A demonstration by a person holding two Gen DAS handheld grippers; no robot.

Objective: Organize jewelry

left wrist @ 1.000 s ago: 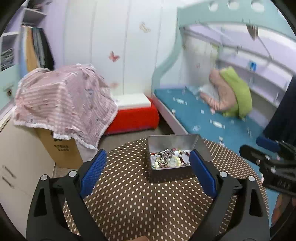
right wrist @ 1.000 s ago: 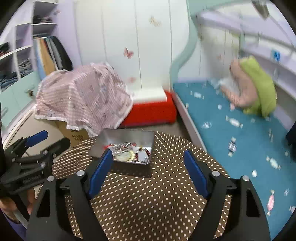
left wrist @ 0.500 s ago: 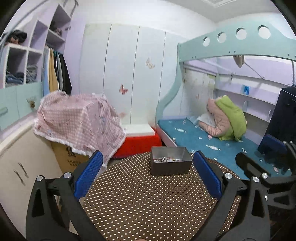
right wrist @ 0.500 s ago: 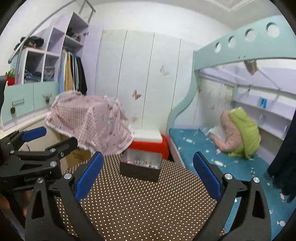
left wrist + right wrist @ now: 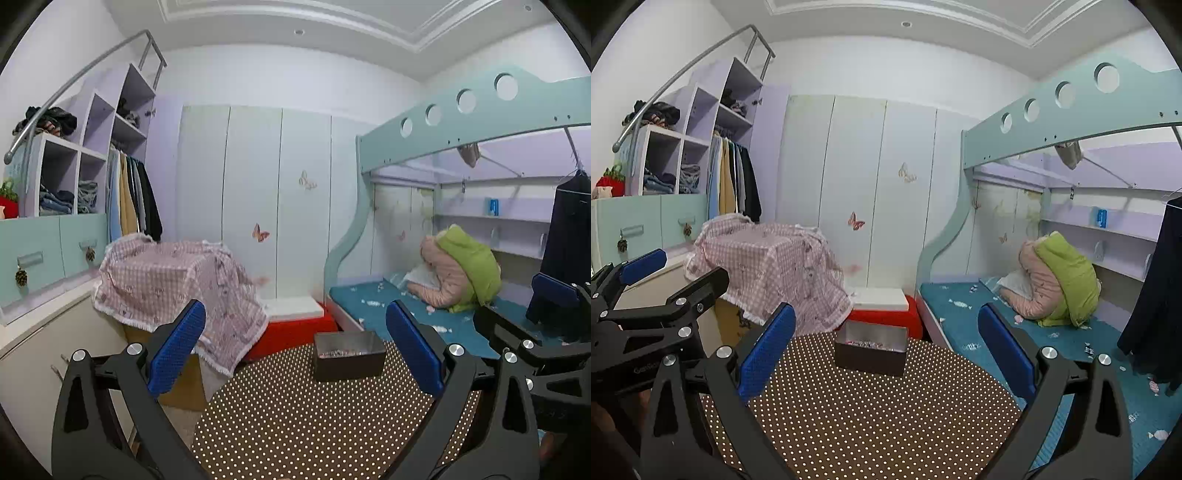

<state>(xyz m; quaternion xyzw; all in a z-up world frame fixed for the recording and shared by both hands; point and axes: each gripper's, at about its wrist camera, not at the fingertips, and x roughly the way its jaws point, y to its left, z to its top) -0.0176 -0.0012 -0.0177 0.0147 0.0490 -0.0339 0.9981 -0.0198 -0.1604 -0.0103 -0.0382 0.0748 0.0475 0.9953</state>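
Dark rectangular tin (image 5: 348,356) at the far edge of the brown polka-dot table (image 5: 295,417), jewelry (image 5: 338,353) — a small glinting tangle — inside, left gripper (image 5: 295,350) and right gripper (image 5: 886,350) both spread wide, having just been opening, nothing between them

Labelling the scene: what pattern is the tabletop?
Brown with white polka dots, on the tabletop; clearest in the right wrist view.

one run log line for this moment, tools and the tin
left tool: open, empty | right tool: open, empty | tin: on dotted table, jewelry inside, untouched
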